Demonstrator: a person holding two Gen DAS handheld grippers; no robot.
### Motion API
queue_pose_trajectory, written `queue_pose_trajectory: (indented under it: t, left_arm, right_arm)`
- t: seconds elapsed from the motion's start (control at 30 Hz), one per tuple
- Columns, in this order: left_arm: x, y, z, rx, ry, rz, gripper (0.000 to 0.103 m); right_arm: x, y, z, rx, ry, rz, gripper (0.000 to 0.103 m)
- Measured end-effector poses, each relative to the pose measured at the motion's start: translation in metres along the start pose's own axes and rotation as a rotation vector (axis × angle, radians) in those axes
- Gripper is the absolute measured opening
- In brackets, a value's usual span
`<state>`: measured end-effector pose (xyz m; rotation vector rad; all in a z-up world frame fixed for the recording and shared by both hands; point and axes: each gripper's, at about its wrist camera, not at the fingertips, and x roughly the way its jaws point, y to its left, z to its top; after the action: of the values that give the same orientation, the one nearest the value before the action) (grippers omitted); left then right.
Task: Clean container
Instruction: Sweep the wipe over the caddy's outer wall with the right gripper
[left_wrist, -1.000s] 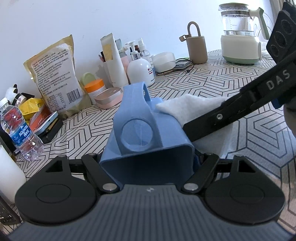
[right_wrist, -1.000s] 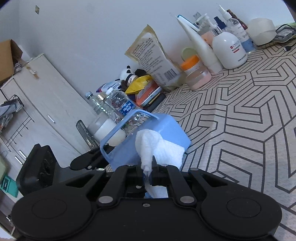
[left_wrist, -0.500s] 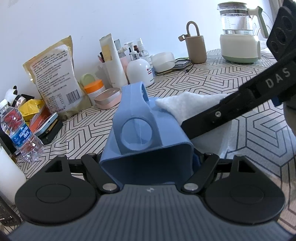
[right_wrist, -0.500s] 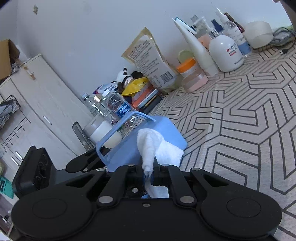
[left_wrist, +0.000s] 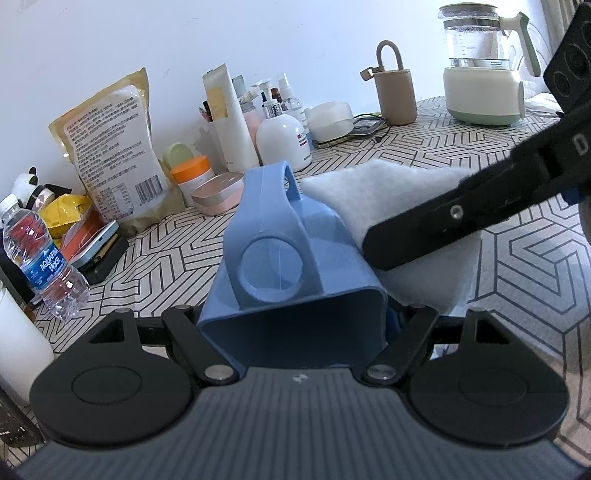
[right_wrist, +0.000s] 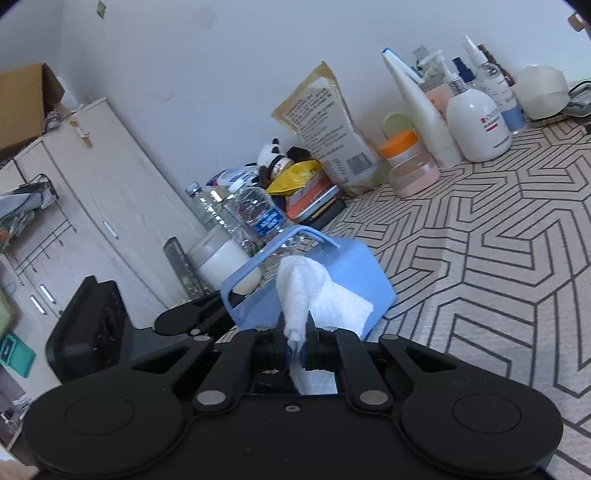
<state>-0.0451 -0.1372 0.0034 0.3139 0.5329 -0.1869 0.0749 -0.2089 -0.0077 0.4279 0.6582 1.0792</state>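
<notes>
Left wrist view shows your left gripper (left_wrist: 295, 325) clamped on the blue container (left_wrist: 295, 269) above the table (left_wrist: 480, 155), while your right gripper (right_wrist: 295, 345), pinching the white cloth (right_wrist: 314, 295), has slid it slightly along the container's side, so wiping continues.

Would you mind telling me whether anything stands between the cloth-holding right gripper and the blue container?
Nothing visible does: the right gripper presses its white cloth directly on the blue container, which the left gripper holds.
</notes>
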Motion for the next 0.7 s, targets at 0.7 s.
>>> queue_pose_trajectory:
  t: [0.7]
  left_arm:
    - [0.002,0.006,0.0,-0.018,0.002,0.001,0.079]
  right_arm:
    - [0.0,0.016,-0.002,-0.065,0.001,0.107,0.013]
